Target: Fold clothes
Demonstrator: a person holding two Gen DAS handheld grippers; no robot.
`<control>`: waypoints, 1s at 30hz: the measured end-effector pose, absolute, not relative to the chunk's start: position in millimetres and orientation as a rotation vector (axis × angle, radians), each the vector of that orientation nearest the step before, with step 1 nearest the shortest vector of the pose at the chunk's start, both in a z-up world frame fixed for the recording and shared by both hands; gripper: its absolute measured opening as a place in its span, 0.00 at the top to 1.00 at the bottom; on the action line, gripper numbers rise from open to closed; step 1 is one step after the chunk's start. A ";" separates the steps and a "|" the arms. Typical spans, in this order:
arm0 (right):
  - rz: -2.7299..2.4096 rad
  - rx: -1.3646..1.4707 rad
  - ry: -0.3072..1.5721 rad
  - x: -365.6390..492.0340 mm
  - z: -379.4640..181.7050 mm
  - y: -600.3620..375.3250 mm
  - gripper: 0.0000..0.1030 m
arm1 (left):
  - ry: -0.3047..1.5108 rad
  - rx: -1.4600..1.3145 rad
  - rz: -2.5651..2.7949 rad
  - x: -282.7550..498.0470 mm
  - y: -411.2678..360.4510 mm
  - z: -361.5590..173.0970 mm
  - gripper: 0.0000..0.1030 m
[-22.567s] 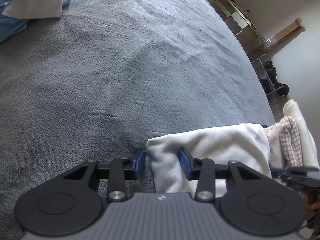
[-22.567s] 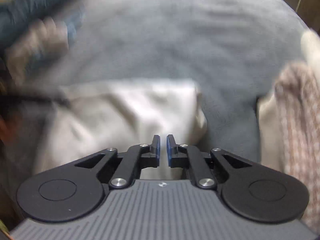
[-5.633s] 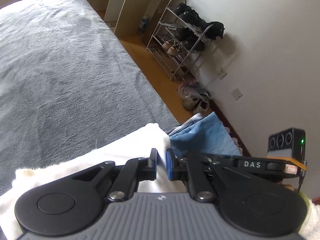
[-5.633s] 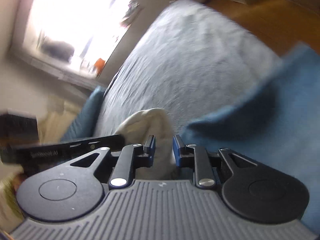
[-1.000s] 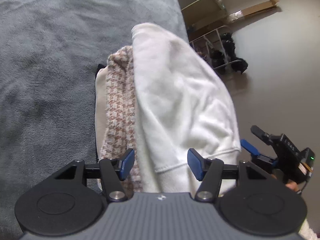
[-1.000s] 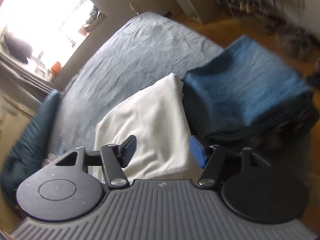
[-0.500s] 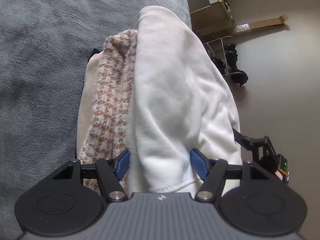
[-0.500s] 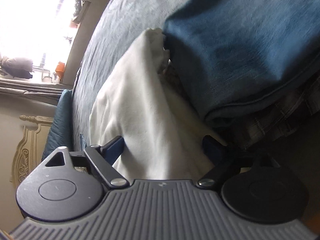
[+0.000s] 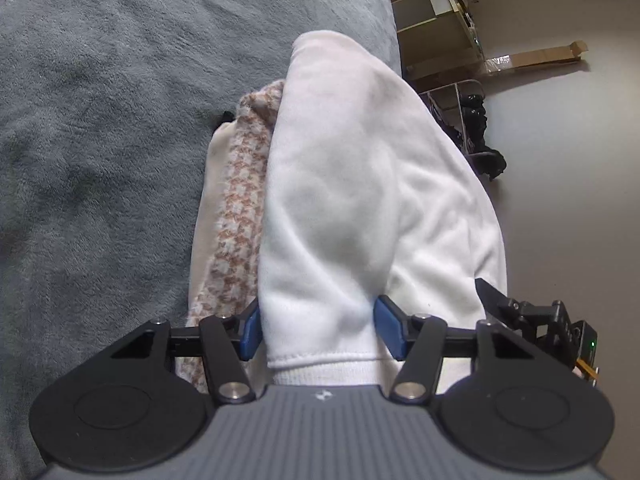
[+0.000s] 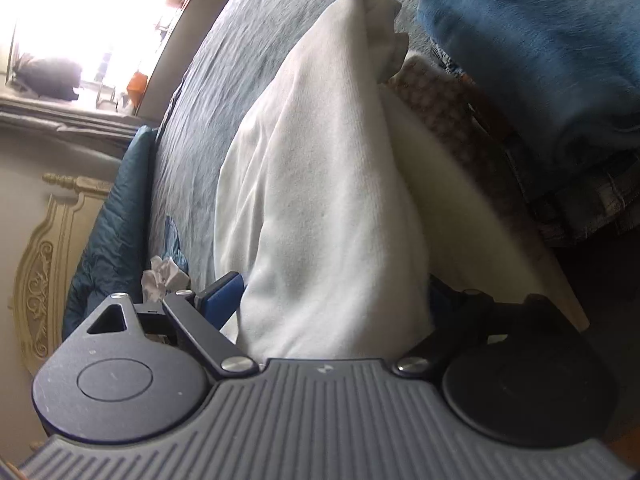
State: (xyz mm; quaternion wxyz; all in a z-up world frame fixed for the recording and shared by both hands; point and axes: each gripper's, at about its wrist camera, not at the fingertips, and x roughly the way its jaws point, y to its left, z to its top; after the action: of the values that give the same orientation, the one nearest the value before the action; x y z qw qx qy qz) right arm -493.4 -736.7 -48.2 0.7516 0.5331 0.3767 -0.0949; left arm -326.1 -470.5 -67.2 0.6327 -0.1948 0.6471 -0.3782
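A folded white sweatshirt (image 9: 360, 200) lies on top of a stack, over a brown houndstooth garment (image 9: 240, 200) and a cream one (image 9: 202, 220). My left gripper (image 9: 318, 330) straddles its near hem; the jaws are closing and both blue pads press into the cloth. The other end of the white sweatshirt (image 10: 328, 200) sits between the wide-open jaws of my right gripper (image 10: 332, 292), whose right finger is in shadow. That gripper also shows at the stack's far side as the right gripper (image 9: 536, 320). A folded blue garment (image 10: 540, 40) lies beside the stack on a plaid one (image 10: 592, 216).
The stack sits at the edge of a bed with a grey blanket (image 9: 100, 120). Beyond the edge are a shoe rack (image 9: 472, 120), shelves (image 9: 436, 12) and a cardboard strip (image 9: 536, 58) on the floor. A blue pillow (image 10: 112, 220), a crumpled cloth (image 10: 162, 276) and a carved headboard (image 10: 44, 264) lie at the bed's head.
My left gripper sank onto the white sweatshirt and its pads narrowed against it. My right gripper moved in close and its jaws spread wide around the other end.
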 end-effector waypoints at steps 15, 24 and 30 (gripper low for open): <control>-0.053 1.037 1.008 -486.0 -45.7 -768.1 0.18 | 1.460 -0.362 -0.867 -354.8 -488.9 -61.7 0.42; -0.331 0.740 0.976 -508.4 45.6 -738.0 0.14 | 1.308 -0.317 -0.835 -341.1 -442.6 0.4 0.42; -0.408 0.344 0.843 -523.2 103.3 -685.2 0.26 | 1.092 -0.082 -1.061 -364.8 -484.9 53.1 0.42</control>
State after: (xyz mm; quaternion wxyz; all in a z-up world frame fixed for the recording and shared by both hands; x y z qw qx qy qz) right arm -523.2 -685.2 103.3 0.8781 0.1649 0.4044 -0.1955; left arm -364.8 -484.9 53.1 0.7232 -0.0371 0.4945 -0.4808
